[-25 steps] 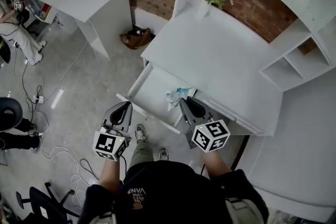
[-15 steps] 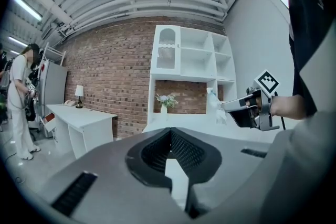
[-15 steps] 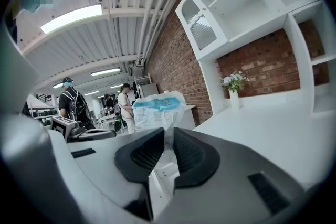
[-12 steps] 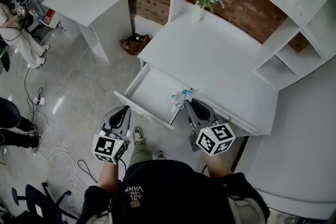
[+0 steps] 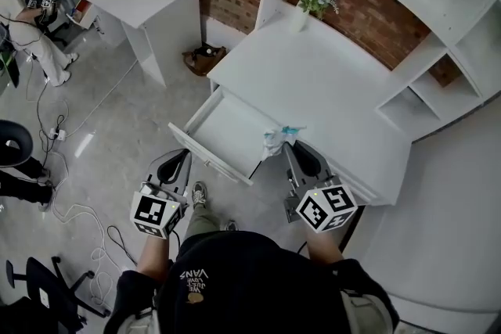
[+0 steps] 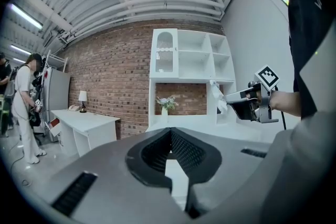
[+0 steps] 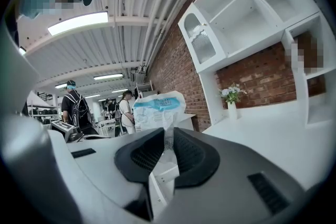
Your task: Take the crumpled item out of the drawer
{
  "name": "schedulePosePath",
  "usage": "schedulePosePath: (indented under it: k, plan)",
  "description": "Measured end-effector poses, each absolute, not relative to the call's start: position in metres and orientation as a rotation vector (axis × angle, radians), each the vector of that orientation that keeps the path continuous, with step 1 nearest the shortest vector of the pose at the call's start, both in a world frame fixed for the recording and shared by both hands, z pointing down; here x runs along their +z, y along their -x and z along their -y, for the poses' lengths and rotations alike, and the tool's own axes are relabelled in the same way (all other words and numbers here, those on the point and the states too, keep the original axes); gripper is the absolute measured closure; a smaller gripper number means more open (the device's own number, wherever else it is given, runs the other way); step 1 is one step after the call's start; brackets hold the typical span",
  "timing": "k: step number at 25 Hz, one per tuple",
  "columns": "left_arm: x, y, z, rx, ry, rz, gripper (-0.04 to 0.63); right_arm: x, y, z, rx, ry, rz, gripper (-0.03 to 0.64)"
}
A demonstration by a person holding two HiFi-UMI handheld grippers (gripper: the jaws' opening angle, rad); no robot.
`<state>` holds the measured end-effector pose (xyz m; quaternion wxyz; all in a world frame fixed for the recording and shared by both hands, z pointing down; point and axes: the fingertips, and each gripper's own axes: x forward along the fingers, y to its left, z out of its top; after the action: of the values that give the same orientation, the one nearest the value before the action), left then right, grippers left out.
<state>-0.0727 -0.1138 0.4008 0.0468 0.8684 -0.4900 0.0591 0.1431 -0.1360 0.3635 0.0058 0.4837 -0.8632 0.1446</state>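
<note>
Now right gripper (image 5: 291, 148) clamps crumpled wrapper (image 5: 275, 138) by open drawer (image 5: 223, 129); left gripper (image 5: 181, 159) closed, empty.

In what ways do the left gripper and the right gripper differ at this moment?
The left gripper is shut on nothing, while the right gripper is shut on the crumpled item. The left gripper is in front of the left end of the open drawer, over the floor. The right gripper is by the drawer's right end, at the front edge of the desk. Both point toward the desk.
</note>
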Motion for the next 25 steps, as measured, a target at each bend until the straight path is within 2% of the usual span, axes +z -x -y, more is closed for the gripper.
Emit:
schedulePosePath:
  k: [25]
  plan:
    - [0.378,0.071,0.103,0.134,-2.661,1.562,0.589,0.354,-0.140,0.133,0.393,-1.492,2.717,0.571]
